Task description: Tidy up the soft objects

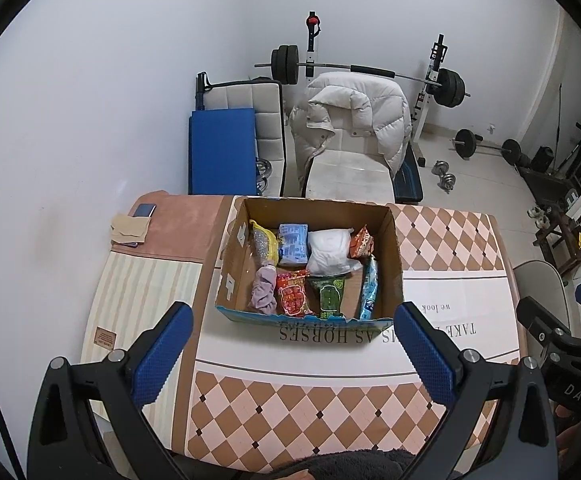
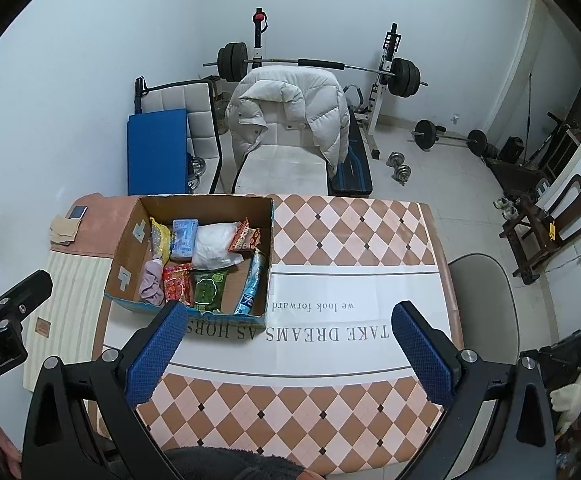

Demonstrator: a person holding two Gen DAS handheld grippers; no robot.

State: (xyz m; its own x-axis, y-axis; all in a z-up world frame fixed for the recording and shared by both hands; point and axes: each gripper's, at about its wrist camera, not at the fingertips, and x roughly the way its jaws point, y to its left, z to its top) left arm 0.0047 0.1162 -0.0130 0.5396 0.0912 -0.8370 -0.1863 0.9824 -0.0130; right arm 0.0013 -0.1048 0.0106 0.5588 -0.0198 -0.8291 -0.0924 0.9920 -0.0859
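An open cardboard box [image 1: 392, 248] [image 2: 126, 240] stands on the table [image 1: 450, 236] [image 2: 350, 224]. It holds several soft packets: a white bag [image 1: 328, 250] [image 2: 214, 242], a blue pack [image 1: 292, 244] [image 2: 184, 238], a red snack bag [image 1: 292, 294] [image 2: 177, 283], a green packet [image 1: 330, 296] [image 2: 209, 290], a pink cloth [image 1: 264, 290] [image 2: 152, 284] and a water bottle [image 1: 369, 288] [image 2: 254, 280]. My left gripper [image 1: 292, 340] is open and empty, just in front of the box. My right gripper [image 2: 288, 340] is open and empty, over the table right of the box.
A phone [image 1: 144, 211] and beige cloth [image 1: 128, 229] lie on the table's far left corner. Behind the table stand a chair with a white jacket [image 1: 350, 120], a blue mat [image 1: 220, 148] and a barbell rack [image 1: 366, 70]. A grey chair [image 2: 486, 300] is at the right.
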